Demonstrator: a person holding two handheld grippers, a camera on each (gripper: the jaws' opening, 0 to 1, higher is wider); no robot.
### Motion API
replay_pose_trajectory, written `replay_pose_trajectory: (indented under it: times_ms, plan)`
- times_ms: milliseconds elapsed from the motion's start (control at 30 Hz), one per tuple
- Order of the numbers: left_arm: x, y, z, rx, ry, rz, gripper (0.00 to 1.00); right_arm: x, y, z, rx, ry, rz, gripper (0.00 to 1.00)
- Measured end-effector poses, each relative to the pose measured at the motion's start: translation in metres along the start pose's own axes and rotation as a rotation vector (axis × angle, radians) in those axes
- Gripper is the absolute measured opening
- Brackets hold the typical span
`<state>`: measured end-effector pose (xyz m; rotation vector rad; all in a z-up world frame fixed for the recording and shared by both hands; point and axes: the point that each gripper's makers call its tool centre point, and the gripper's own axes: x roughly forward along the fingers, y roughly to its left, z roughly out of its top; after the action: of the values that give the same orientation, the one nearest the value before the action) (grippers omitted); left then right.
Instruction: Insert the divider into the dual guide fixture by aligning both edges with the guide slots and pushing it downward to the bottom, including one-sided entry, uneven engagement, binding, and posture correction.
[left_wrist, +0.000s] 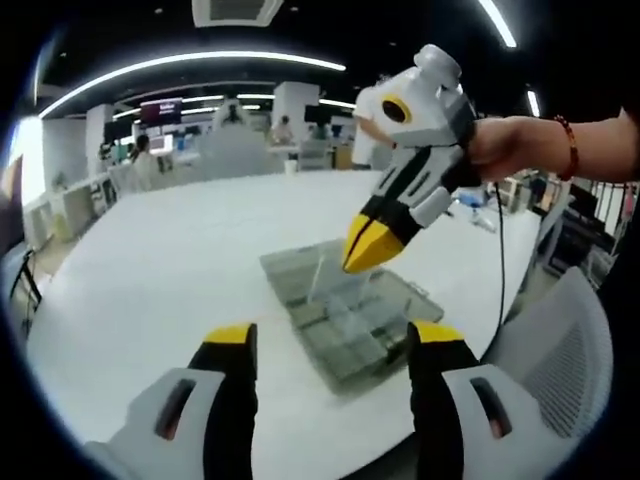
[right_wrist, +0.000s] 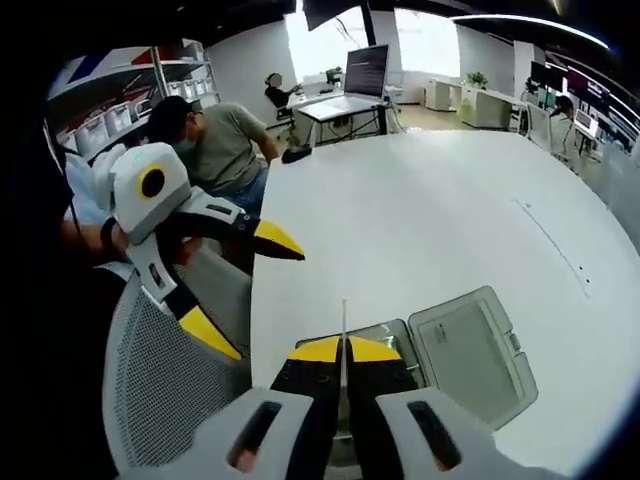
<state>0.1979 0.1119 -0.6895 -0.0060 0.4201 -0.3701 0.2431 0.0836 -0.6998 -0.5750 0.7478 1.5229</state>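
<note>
The white table (left_wrist: 180, 260) ran wide and bare around me, with open surface to the far side in the left gripper view and a long clear stretch ahead in the right gripper view. Its near edge curved just below my jaws, and a grey mesh chair (left_wrist: 565, 360) sat tight against that edge; I saw a mesh chair back (right_wrist: 165, 380) on the other view's left as well.

The clear compartment box (left_wrist: 345, 305) lay flat on the table near that edge, its lid (right_wrist: 470, 355) swung fully open and resting on the surface beside the tray. Inside the tray I made out a grid of small compartments, see-through and greyish; I could not tell what, if anything, sat in them.

My right gripper (right_wrist: 344, 350) had its yellow-tipped jaws pressed together on the divider (right_wrist: 344, 320), a thin clear sheet that I saw edge-on as a pale line rising from between the tips, above the box. From the left gripper view the right gripper (left_wrist: 372, 245) hung over the box with tips pointed down at it, a hand (left_wrist: 505, 145) wrapped round its grip, and the divider (left_wrist: 318, 275) was only a faint glassy sliver by the tips. I could not tell whether its edge touched the tray.

My left gripper (left_wrist: 330, 345) stood with jaws spread wide and nothing between them, held short of the box.
</note>
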Motion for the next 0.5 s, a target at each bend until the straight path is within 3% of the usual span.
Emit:
replay_pose_trajectory:
  times_ms: [267, 500]
  plan:
    - [0.002, -0.004, -0.001, -0.003, -0.014, -0.008, 0.74, 0.004, -0.003, -0.007, -0.015, 0.016, -0.001, 0.0]
    - [0.003, -0.002, 0.001, -0.003, -0.016, -0.003, 0.74, 0.007, -0.005, -0.011, -0.032, 0.021, 0.001, 0.0]
